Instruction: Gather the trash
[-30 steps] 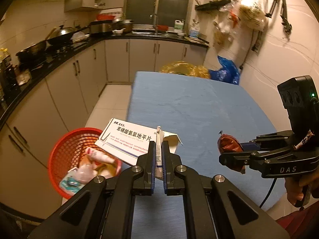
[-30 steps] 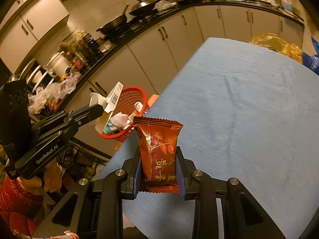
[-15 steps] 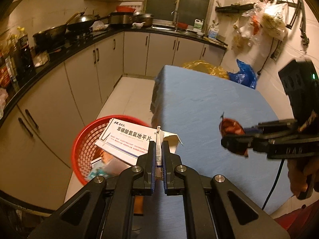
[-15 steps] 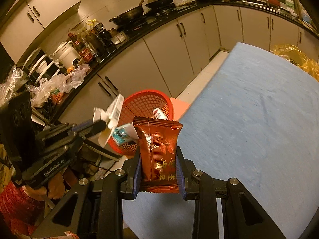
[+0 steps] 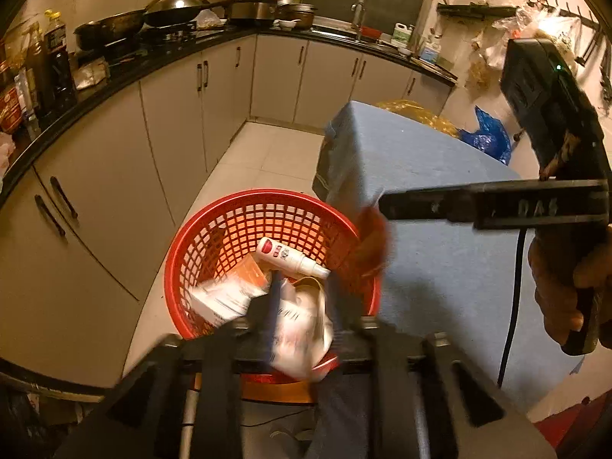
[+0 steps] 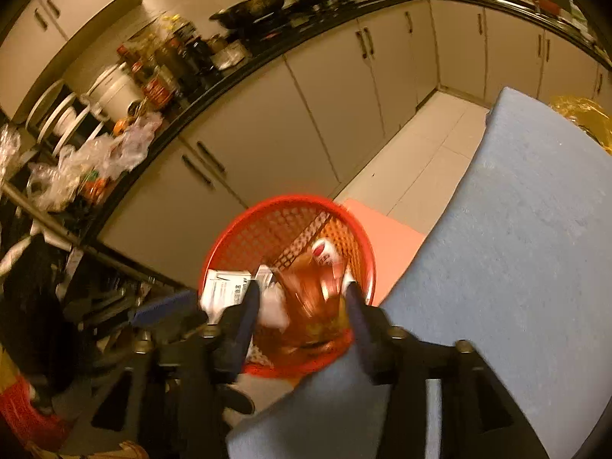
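My left gripper (image 5: 304, 302) hangs over the red mesh basket (image 5: 199, 237), its jaws opening. The white medicine box (image 5: 302, 329) is a blur between them, loose from the pads and dropping. My right gripper (image 6: 302, 306) is over the same basket (image 6: 229, 237) with its jaws opening too. The dark red snack packet (image 6: 306, 290) blurs between its fingers, free of the pads. In the left wrist view the packet (image 5: 371, 244) falls at the basket's right rim, below the right gripper (image 5: 386, 206). The left gripper (image 6: 168, 310) shows at the left of the right wrist view.
A white spray bottle (image 5: 290, 256) and other trash lie in the basket. The table under its blue cloth (image 5: 440, 267) stands right beside the basket. White cabinets (image 5: 114, 176) and a counter with pans (image 5: 168, 15) run along the left. A hand (image 5: 566, 279) holds the right gripper.
Both grippers moved left off the table to above the basket. Both jaws went from shut to apart, and the medicine box and the red packet came loose and are falling.
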Demonstrator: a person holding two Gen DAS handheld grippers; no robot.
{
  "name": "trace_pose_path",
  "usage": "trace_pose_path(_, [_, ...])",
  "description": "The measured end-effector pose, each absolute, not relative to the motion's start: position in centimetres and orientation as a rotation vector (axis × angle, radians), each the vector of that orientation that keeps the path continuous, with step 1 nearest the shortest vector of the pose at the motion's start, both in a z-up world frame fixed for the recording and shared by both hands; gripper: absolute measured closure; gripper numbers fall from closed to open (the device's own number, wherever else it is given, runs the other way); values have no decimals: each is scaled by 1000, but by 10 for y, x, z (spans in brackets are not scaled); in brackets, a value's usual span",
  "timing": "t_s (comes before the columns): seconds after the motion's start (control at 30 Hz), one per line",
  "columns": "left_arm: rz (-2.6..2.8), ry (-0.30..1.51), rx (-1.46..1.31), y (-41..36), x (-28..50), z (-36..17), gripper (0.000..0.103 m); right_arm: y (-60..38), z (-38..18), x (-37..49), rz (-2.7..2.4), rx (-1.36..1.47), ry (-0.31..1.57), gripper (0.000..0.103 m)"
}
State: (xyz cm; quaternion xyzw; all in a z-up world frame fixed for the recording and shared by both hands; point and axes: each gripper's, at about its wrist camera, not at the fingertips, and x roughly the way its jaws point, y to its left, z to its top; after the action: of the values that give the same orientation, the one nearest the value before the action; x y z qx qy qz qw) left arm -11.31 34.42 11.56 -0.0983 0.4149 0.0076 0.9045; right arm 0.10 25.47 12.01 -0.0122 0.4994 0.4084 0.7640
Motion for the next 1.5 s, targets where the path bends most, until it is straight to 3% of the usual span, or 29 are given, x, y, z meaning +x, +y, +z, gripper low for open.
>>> trace_pose_path(0.07, [29,835,-199,344,-118,120,56,248,129,0,894,-8,1070,49])
trace_pose_path(0.2, [69,812,-185,337,-128,132,56,223,149,-16,873,-6,1019,48])
trace_pose_path(0.33, [211,746,-148,318,-149,152,25,187,175,-49,806,-24,926,29])
trace_pose_path(0.4, [256,710,-137,304,-162,164,22,171,184,-66,781,-51,891,22])
trace_pose_path(0.63, [374,665,-144,272,-183,210,7,119,210,-125,770,-184,760,14])
trace_pose_path(0.9, [459,672,-90,233,-203,228,6,92,219,-162,864,-270,669,12])
trace_pose_path(1.5, [585,706,-63,200,-239,229,6,64,215,-180,958,-271,653,12])
